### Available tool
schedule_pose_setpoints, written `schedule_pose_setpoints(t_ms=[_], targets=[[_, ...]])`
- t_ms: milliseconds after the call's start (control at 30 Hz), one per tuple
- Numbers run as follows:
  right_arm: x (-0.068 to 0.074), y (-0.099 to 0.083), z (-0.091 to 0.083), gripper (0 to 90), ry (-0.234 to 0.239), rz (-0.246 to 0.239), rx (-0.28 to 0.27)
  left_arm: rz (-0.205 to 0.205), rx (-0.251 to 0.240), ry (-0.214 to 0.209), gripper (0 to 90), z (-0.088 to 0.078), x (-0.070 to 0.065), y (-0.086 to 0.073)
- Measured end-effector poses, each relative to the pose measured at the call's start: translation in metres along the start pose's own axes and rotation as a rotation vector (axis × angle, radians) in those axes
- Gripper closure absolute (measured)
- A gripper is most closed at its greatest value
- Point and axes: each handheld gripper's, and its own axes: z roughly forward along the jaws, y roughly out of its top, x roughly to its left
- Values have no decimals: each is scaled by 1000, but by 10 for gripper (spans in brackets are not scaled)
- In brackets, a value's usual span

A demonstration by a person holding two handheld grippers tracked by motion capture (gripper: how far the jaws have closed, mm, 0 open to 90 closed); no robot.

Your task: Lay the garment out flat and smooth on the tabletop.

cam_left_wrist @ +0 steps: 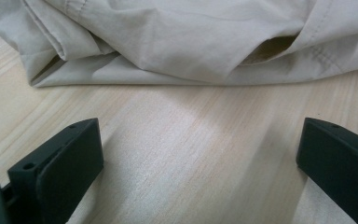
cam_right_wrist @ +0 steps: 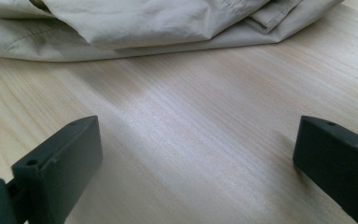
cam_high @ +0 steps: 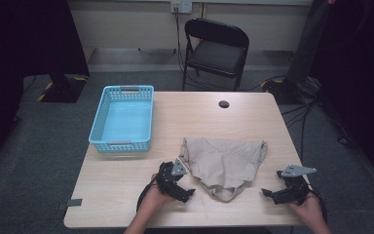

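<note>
- A beige garment, apparently a pair of shorts with a stitched waistband and a pocket opening, is seen lying crumpled on the near half of the wooden table, between the two grippers and slightly beyond them.
- The left gripper is held just beside the garment's near left edge; its jaws are spread wide, with nothing between them but bare tabletop.
- The right gripper is held near the table's right front corner, a little apart from the cloth; its jaws are likewise wide open and nothing is gripped.
- The fabric is judged to be light, soft and limp: it will drape and sag when lifted, and it cannot be pushed like a stiff thing.
- Little slipperiness is expected from the matte weave, and no fragility.
- The best holds are judged to be the thicker stitched hems and the folded corners at the left and right edges, where several layers can be pinched at once.
- A light-blue plastic basket stands empty at the table's far left, well apart from the garment.
</note>
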Motion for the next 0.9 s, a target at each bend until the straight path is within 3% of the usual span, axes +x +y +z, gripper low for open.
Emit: schedule_pose_setpoints(t_ms=[600,800,900], targets=[[1,0,0,9,-8,5,0,-16,0,25,24,-2,0,3],[2,5,0,32,-5,11,-20,-28,-58,30,41,-4,2,9],[5,11,-2,90,13,-3,-50,-19,-70,29,90,-1,1,13]])
